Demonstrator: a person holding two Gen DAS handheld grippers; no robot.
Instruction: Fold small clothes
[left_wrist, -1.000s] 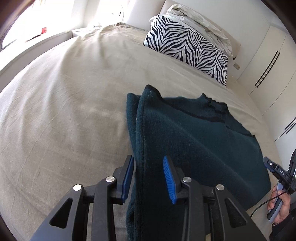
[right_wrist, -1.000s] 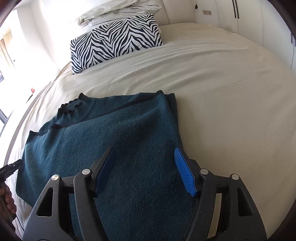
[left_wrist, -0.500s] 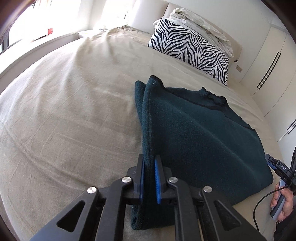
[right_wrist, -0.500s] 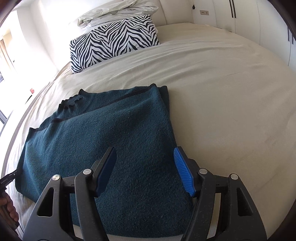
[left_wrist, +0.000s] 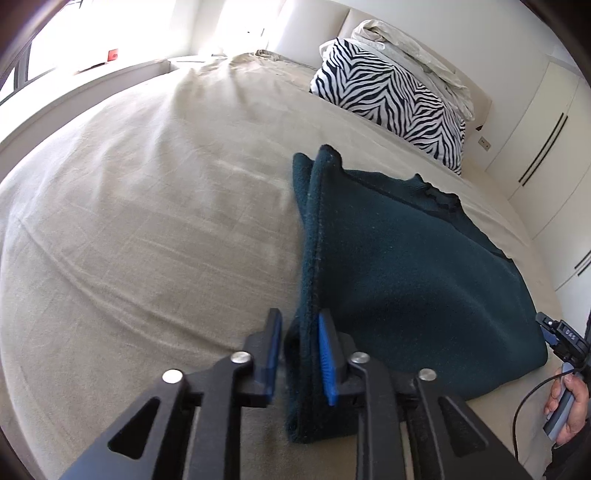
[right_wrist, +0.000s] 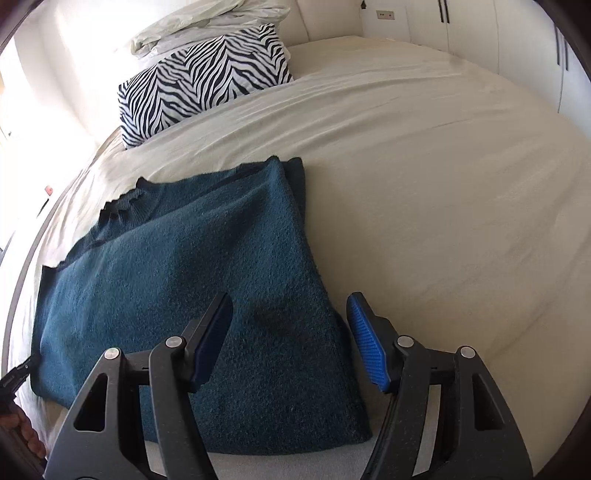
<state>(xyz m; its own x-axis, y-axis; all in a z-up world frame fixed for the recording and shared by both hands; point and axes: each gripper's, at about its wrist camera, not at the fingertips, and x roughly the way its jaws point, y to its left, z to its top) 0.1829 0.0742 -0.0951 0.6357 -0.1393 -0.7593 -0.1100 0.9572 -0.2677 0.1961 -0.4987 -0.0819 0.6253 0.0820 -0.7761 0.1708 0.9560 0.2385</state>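
A dark teal knit sweater (left_wrist: 406, 266) lies folded on the beige bed, neck toward the pillows; it also shows in the right wrist view (right_wrist: 207, 280). My left gripper (left_wrist: 299, 350) sits at the sweater's near left edge, its jaws a little apart with the folded edge between the blue pads, no longer pinched tight. My right gripper (right_wrist: 291, 343) is wide open just above the sweater's near right part, its right pad (right_wrist: 365, 350) over the bare sheet beside the sweater's edge.
The beige bedsheet (left_wrist: 147, 229) spreads wide to the left. A zebra-striped pillow (left_wrist: 391, 99) and crumpled white bedding (right_wrist: 207, 26) lie at the headboard. White wardrobe doors (left_wrist: 546, 140) stand on one side. The other hand and its gripper (left_wrist: 561, 365) show at the edge.
The left gripper closed on the sweater's folded left edge, then its jaws parted slightly. The right gripper drew back a little toward the sweater's near hem, still open.
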